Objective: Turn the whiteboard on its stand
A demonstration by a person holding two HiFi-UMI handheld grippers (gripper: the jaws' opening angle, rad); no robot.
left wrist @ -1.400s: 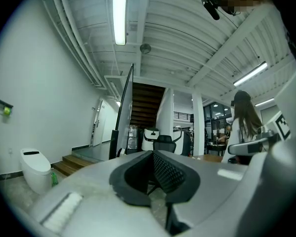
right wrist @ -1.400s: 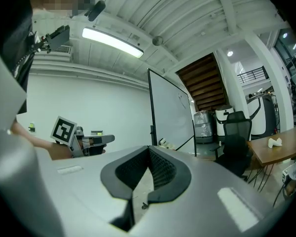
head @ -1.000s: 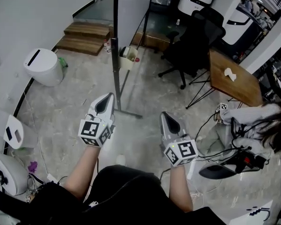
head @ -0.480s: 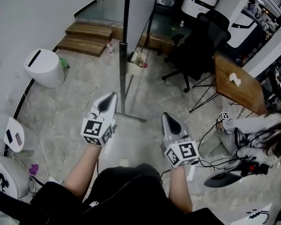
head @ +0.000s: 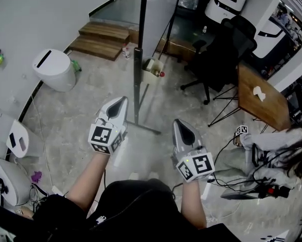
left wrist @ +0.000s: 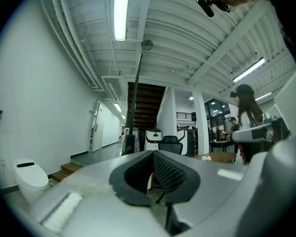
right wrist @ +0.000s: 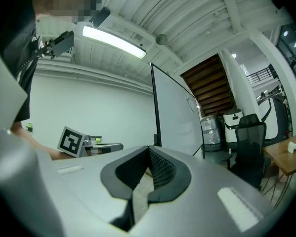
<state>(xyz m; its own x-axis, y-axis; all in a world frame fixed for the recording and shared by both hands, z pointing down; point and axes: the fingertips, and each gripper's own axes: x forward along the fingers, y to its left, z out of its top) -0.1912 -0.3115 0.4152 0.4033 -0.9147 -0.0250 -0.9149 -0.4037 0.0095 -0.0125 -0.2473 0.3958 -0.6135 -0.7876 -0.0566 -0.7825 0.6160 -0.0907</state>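
step: approach, I'd say; nothing of the turning has begun; both grippers are held level in front of the person and neither one touches the board or its stand

whiteboard (head: 159, 14): upright on its stand (head: 137, 79) out on the open floor (head: 85, 120), ahead of both grippers, with the wooden steps (head: 101, 38) by the wall beyond it; from the head view it shows nearly edge-on; the stand's foot (head: 143, 128) runs along the floor just ahead of the left gripper's tip

left gripper (head: 122, 100): jaws closed together, nothing between them; apart from the post but near it

right gripper (head: 177, 123): jaws also pressed together and empty; its own view has the board's face ahead and to the right of the tips

next move: my guess is get closer, open at least one pair of jaws and take the board's frame by an edge, then swing it round; the foot is right in the walking line, so mind tripping on it; the black office chair (head: 222, 48) sits near the far side and could be in the way of the swing

box on the stand (head: 152, 70): small pale box hung low on the post; there's something with a red cap in it, rest too small to tell

white bin (head: 54, 70): by the wall, well apart from the stand; slotted lid on, contents hidden
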